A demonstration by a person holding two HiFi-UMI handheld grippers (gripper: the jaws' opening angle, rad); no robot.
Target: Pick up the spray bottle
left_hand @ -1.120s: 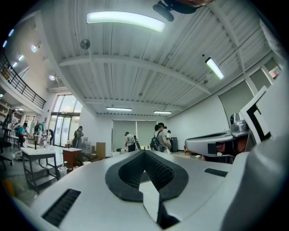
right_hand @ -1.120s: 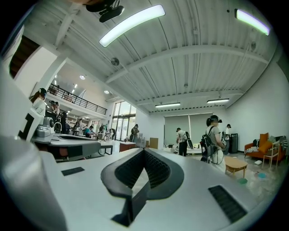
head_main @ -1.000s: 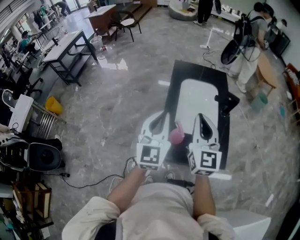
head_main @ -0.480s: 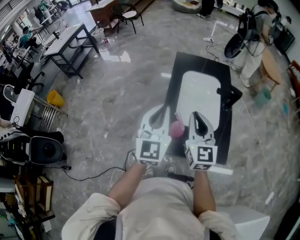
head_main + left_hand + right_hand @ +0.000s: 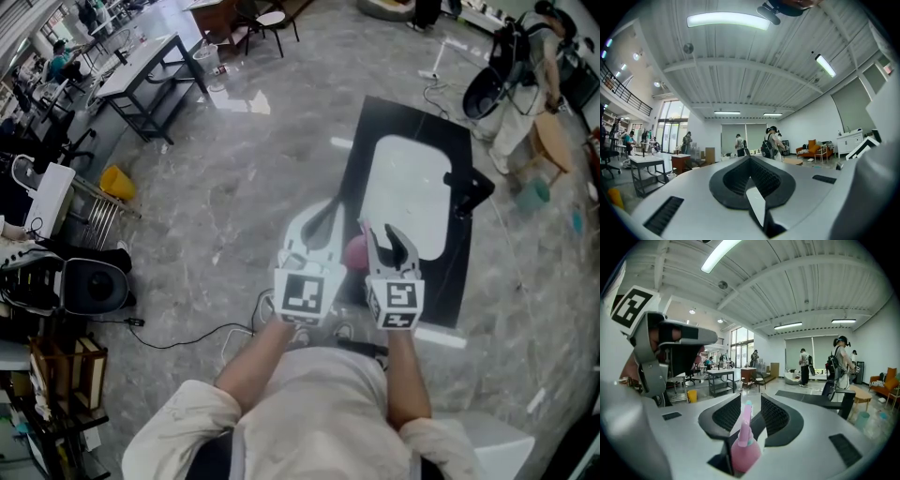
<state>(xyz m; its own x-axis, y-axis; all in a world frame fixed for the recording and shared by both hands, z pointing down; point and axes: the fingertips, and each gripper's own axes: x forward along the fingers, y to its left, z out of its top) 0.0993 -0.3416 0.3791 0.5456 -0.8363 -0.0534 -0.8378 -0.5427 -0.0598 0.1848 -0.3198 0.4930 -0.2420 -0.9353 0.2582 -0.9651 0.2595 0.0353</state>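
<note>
Spray bottle (image 5: 354, 251), the pink one, is sitting at the near edge of the black worktop (image 5: 412, 117) in the head view. It's peeking out between the left tongs (image 5: 326, 214) and the right tongs (image 5: 389, 239), which are both reaching over that worktop.

In the left gripper view, the left tongs (image 5: 751, 164) are pressing together with nothing in them, pointing across the room toward some people (image 5: 769, 143).

In the right gripper view, the right tongs (image 5: 750, 399) are standing apart, having just been opening. The bottle is standing upright in the gap, not getting squeezed.
</note>
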